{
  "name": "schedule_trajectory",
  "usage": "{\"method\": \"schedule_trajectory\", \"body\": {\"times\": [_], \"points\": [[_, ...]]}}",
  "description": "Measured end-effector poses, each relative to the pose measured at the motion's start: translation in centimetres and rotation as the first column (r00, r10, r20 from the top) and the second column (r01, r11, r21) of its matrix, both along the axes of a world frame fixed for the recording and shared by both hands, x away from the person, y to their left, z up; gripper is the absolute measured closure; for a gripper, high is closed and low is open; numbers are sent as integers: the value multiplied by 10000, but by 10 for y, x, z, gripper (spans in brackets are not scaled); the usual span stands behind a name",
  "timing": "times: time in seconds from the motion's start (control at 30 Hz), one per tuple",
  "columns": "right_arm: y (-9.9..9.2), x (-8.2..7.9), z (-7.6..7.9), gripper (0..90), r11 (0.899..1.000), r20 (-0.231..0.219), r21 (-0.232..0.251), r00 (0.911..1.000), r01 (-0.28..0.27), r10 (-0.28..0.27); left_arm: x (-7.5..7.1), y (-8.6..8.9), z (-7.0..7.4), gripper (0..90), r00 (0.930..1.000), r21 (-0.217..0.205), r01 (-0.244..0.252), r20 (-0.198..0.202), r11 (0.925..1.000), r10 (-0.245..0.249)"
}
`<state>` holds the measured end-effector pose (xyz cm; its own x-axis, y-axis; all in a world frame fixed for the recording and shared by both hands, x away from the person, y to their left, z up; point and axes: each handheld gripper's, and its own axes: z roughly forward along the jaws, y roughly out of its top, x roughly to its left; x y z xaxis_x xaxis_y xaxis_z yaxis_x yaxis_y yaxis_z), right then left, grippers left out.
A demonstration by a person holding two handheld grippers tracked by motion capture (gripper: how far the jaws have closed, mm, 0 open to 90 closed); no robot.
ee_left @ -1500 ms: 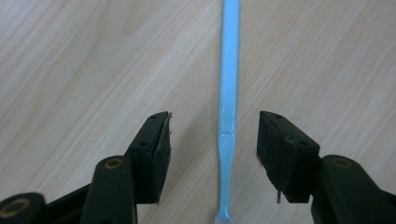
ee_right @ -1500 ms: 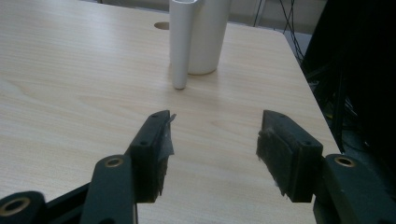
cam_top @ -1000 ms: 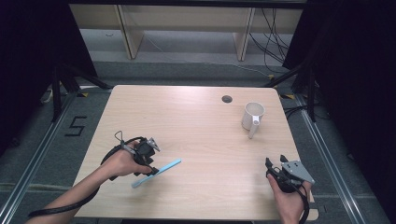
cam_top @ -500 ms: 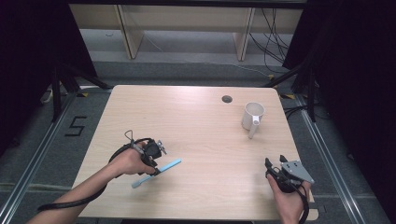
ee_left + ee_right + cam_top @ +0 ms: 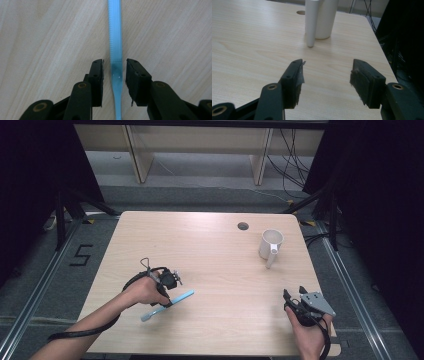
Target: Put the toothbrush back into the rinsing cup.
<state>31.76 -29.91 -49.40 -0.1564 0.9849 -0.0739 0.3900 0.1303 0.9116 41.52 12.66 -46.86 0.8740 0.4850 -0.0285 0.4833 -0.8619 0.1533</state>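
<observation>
My left claw [image 5: 114,72] has just been closing around the blue toothbrush [image 5: 115,37], pads not quite touching it. Next I squeeze fully, then lift off the desk [image 5: 210,255]. My right claw [image 5: 325,72] stands apart, empty.

A black "5" marks the floor [image 5: 82,256].

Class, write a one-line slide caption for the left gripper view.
Left gripper fingers straddle a slim light-blue plastic toothbrush handle on the pale wooden table.
</observation>
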Motion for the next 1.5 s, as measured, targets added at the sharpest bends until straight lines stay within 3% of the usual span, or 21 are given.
{"method": "schedule_trajectory", "body": {"times": [1.1,1.3,1.5], "points": [[0,0,1,435,10000,-65,50,10000,60,-60,2,-10,-9,718,9995,235,297,-70,9993,-295],[3,-1,1,435,9998,-176,150,9997,163,-160,4,-9,-9,768,9995,269,317,-53,9991,-315],[3,0,-1,436,9998,-159,152,9998,114,-112,3,-9,-9,780,9974,282,721,19,9970,-722]]}}
